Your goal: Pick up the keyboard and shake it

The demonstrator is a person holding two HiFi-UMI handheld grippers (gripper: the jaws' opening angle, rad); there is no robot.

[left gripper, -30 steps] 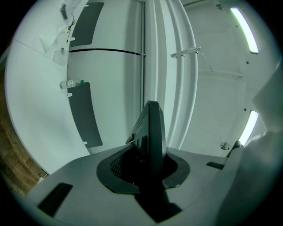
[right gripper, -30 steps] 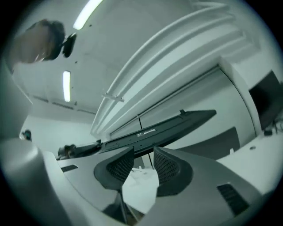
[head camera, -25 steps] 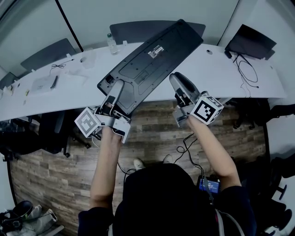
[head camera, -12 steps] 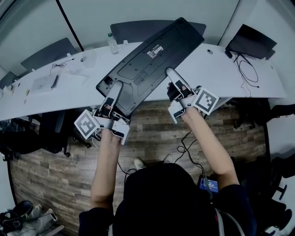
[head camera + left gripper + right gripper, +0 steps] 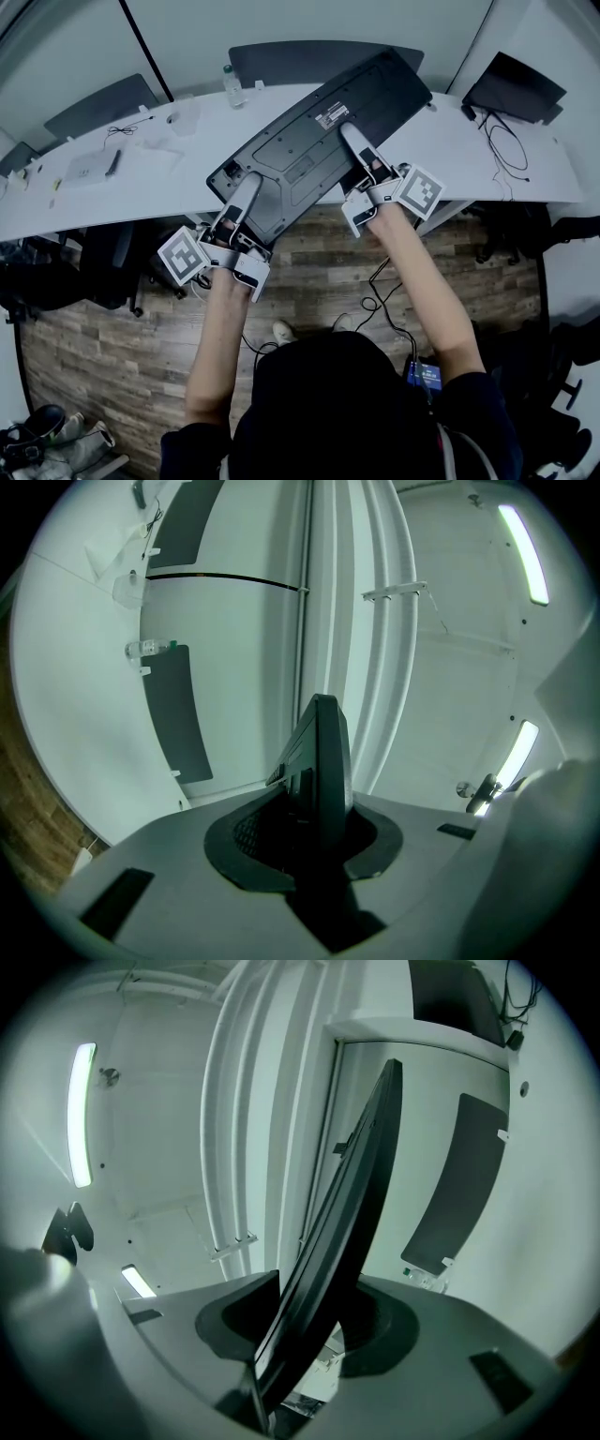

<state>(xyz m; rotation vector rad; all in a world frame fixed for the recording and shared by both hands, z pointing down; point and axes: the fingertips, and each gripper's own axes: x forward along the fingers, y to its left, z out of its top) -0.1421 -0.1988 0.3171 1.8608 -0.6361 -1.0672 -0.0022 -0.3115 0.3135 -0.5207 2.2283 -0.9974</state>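
Observation:
The black keyboard [image 5: 319, 141] is held off the white table [image 5: 487, 159], underside towards me and slanting up to the right. My left gripper [image 5: 246, 183] is shut on its lower left end; in the left gripper view the keyboard [image 5: 323, 761] stands edge-on, pinched in that gripper [image 5: 314, 846]. My right gripper [image 5: 354, 141] reaches over the near long edge towards the right. Its jaws have just been opening, and the keyboard [image 5: 352, 1194] slants through the right gripper [image 5: 309, 1326] with gaps beside both pads.
A plastic bottle [image 5: 230, 84] stands at the table's far edge. A small grey device [image 5: 89, 167] lies at the left, and a black laptop [image 5: 516, 89] with loose cables [image 5: 506, 141] at the right. Dark chairs [image 5: 94, 108] stand behind the table, wooden floor below.
My right gripper has rolled and moved up-left from beside the keyboard onto its near edge, which now sits between the jaws. The keyboard has shifted slightly right. The left grip is unchanged.

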